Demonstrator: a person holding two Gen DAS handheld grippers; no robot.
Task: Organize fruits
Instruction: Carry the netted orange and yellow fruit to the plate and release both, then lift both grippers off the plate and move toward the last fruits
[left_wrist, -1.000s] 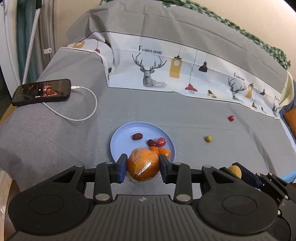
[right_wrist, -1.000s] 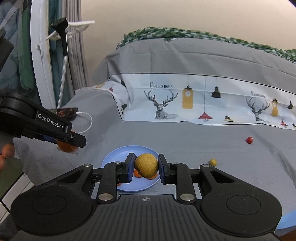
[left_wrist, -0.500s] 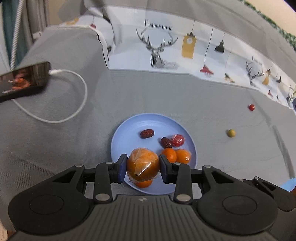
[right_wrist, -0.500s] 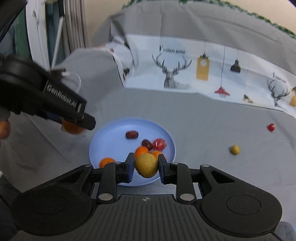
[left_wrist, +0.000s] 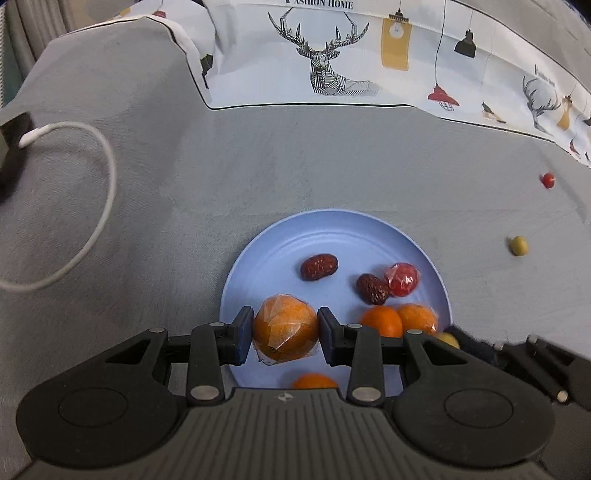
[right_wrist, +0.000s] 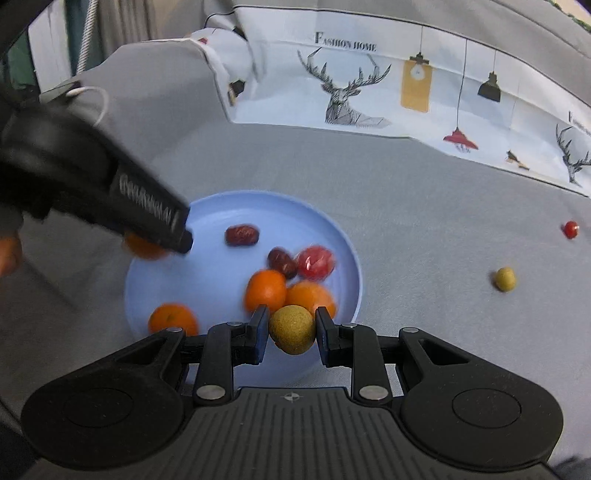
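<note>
A light blue plate (left_wrist: 332, 221) lies on the grey cloth and holds two dark red dates (left_wrist: 318, 266), a wrapped red fruit (left_wrist: 402, 279) and several small oranges (left_wrist: 382, 320). My left gripper (left_wrist: 285, 334) hangs low over the plate's near left part, its jaws opening. A plastic-wrapped orange (left_wrist: 286, 328) sits between its pads, which still touch both sides. My right gripper (right_wrist: 291, 330) is shut on a round yellow-green fruit (right_wrist: 291, 326) over the plate's (right_wrist: 207, 280) near rim. In the right wrist view the left gripper (right_wrist: 177, 236) reaches in from the left.
A small green fruit (left_wrist: 519, 245) and a small red fruit (left_wrist: 547, 180) lie loose on the cloth right of the plate. At the left edge lies a phone (left_wrist: 11, 158) with a looped white cable (left_wrist: 107, 192). Behind rises a deer-print bedcover (left_wrist: 332, 66).
Both grippers have come down and forward over the plate, which now looks much larger. Each still has its fruit between its pads. The left jaws stand slightly wider.
</note>
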